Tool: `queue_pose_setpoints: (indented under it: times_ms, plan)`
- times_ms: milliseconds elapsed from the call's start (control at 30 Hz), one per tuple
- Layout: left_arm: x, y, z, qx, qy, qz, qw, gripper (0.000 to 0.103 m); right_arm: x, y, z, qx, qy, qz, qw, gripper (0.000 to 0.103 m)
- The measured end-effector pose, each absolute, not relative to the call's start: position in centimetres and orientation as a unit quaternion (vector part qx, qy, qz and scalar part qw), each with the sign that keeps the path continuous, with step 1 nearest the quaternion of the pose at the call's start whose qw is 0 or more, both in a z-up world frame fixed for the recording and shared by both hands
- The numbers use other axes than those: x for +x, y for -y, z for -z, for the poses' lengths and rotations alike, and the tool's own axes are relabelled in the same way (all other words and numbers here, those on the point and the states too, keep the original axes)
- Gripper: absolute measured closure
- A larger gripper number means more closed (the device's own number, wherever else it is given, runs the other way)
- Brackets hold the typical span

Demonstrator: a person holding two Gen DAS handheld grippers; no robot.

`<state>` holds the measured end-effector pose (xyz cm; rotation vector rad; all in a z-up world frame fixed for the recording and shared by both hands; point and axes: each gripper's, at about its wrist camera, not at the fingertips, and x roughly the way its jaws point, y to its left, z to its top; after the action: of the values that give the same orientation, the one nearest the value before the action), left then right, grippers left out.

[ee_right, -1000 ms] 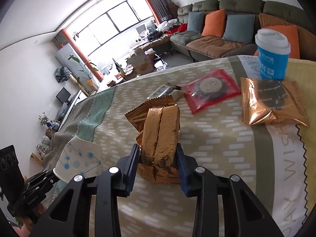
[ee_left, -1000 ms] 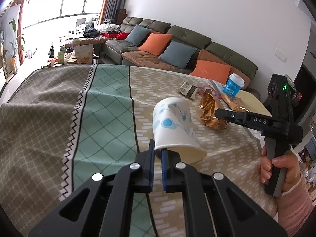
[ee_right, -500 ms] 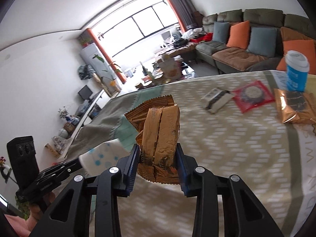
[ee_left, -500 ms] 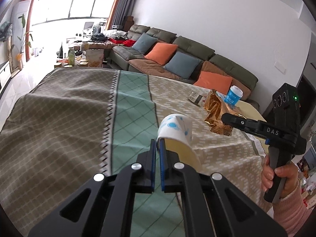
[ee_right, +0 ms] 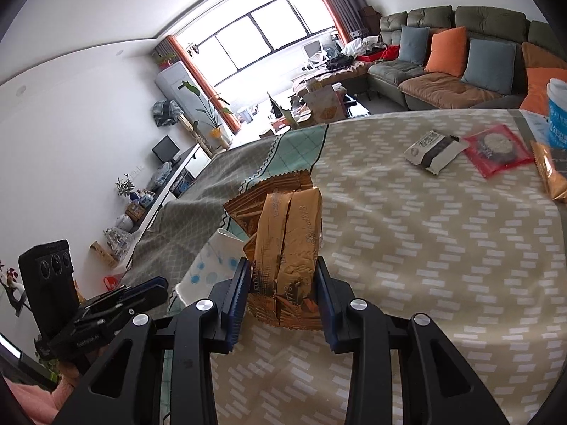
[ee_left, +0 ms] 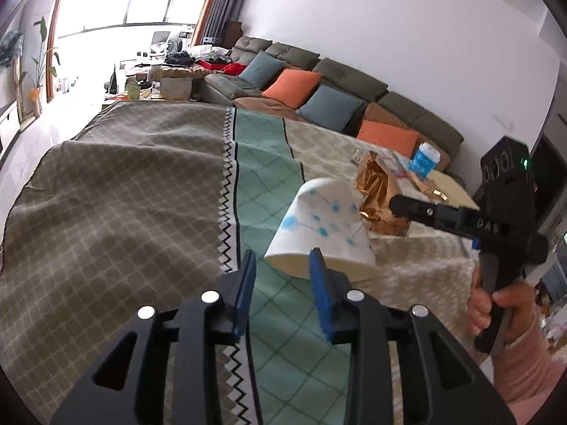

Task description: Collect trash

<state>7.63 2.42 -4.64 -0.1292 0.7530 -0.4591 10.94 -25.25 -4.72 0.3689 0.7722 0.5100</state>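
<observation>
Left wrist view: the left hand-held gripper (ee_left: 281, 279) has just been opening, and its blue pads now stand apart. The paper cup (ee_left: 324, 228), white with blue dots, hangs mouth-down just ahead of them. Its rim overlaps the right pad, but whether it still touches I cannot tell; the left pad is clear of it. No bin shows below, only the green stripe of the cloth on the bench (ee_left: 124, 191). My worry is that the cup, light and round, drops onto the cloth, rolls off towards the near edge and has to be fetched again. The right hand-held gripper (ee_left: 397, 202) comes in from the right edge, held in a hand (ee_left: 496, 308) with a pink sleeve, and the gold snack wrapper (ee_left: 375, 191) in it sits just behind the cup; the two could knock together.

Right wrist view: the right hand-held gripper (ee_right: 281, 290) is pinching the gold snack wrapper (ee_right: 288, 244) upright between both pads, over the middle of the bench. The foil is slick and crumpled, so a sharp swing could slide it out. The paper cup (ee_right: 212, 265) is low and to the left, just ahead of the left hand-held gripper (ee_right: 149, 292). Towards the far right corner a grey snack packet (ee_right: 434, 152), a red packet (ee_right: 496, 148) and a blue lidded cup (ee_right: 556, 117) are not yet collected.
</observation>
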Motion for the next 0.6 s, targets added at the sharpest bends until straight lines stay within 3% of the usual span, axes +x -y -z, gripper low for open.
queue_pose_setpoints:
  times_ms: [233, 600]
  plan:
    - [9.5, -1.3, 5.6, -0.032, -0.378, 0.219, 0.899, 0.057, 11.5, 25.1, 5.0, 0.183, -0.376, -0.241, 0.876, 0.067]
    - [11.3, -0.4, 5.1, -0.004, -0.386, 0.226, 0.894, 0.056, 12.4, 25.1, 5.0, 0.185, -0.375, -0.237, 0.877, 0.067]
